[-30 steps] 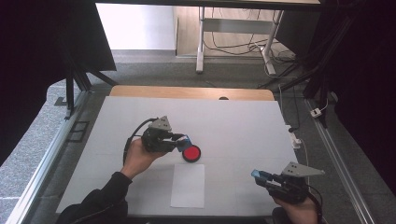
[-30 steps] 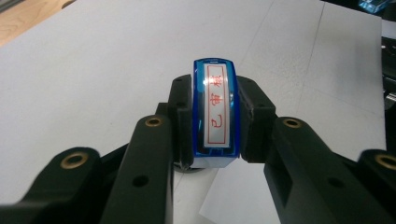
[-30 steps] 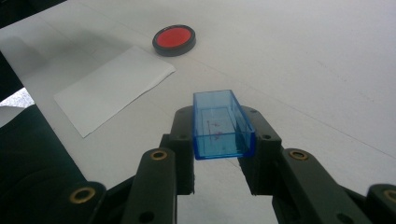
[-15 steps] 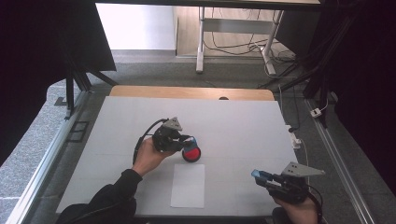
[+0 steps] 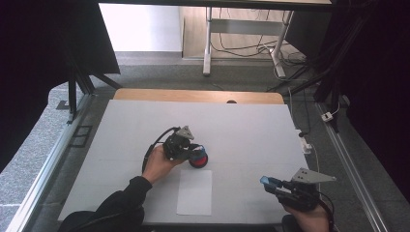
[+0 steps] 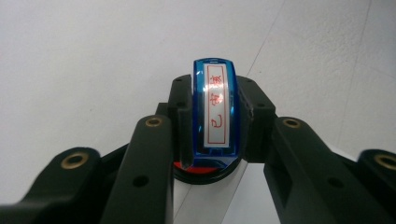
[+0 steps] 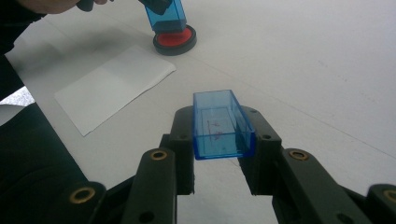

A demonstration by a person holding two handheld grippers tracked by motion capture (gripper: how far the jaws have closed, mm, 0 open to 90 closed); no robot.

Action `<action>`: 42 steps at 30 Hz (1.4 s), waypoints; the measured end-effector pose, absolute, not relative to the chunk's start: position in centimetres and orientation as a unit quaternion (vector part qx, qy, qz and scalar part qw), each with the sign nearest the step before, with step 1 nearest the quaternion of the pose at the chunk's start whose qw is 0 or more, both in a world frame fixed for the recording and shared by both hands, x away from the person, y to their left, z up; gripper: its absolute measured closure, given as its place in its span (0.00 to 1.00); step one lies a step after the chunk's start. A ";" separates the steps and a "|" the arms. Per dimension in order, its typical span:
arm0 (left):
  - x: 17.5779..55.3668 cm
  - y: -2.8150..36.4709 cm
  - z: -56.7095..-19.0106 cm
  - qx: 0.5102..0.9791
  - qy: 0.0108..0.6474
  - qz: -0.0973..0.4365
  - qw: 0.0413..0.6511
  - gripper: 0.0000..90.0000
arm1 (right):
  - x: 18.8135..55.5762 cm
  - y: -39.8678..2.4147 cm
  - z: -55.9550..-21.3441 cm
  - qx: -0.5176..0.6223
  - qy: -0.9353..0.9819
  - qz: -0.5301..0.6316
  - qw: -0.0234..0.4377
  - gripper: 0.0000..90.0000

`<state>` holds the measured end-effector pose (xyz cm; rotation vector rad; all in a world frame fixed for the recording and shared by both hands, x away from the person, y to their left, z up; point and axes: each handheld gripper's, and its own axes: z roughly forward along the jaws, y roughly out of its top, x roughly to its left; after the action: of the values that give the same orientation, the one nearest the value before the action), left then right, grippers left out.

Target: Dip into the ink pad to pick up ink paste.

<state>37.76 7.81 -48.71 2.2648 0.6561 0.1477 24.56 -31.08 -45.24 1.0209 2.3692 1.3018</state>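
Stamp body of clear blue plastic (image 6: 214, 114), bearing a white label with red characters, sat pinched between the black jaws of the left tongs (image 5: 193, 153). Its lower end stood on, or just over, the round red ink pad in a black case (image 5: 198, 161) near the middle of the white worktop (image 5: 251, 130); whether the two actually touched could not be told. Just in front of the pad, toward the person, lay a white rectangular sheet of paper (image 5: 195, 192). Well apart, at the near right corner of the worktop, the right tongs (image 5: 269, 181) were clamped on a hollow clear blue plastic cap (image 7: 219, 123), held above the surface with its open end facing forward.
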 end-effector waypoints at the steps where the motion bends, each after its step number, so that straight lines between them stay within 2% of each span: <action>1: 37.8 7.8 -48.8 0.887 0.257 0.057 0.379 0.78 | 24.6 -31.1 -45.2 0.350 0.814 0.447 0.126 0.76; 13: 37.9 7.3 -49.2 0.890 0.266 0.056 0.365 0.78 | 24.5 -31.0 -45.2 0.349 0.817 0.442 0.126 0.76; 22: 38.3 7.6 -49.4 0.884 0.282 0.036 0.371 0.79 | 24.6 -30.9 -45.3 0.347 0.817 0.442 0.125 0.76; 33: 36.9 6.3 -49.0 0.902 0.256 0.095 0.335 0.79 | 24.6 -30.9 -45.3 0.345 0.820 0.438 0.126 0.76; 42: 36.8 6.1 -48.9 0.903 0.258 0.098 0.330 0.79 | 24.5 -30.9 -45.2 0.346 0.821 0.435 0.128 0.76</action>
<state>36.81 6.10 -48.93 2.3607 0.6745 0.2566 24.53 -30.85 -45.24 1.0065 2.3895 1.2654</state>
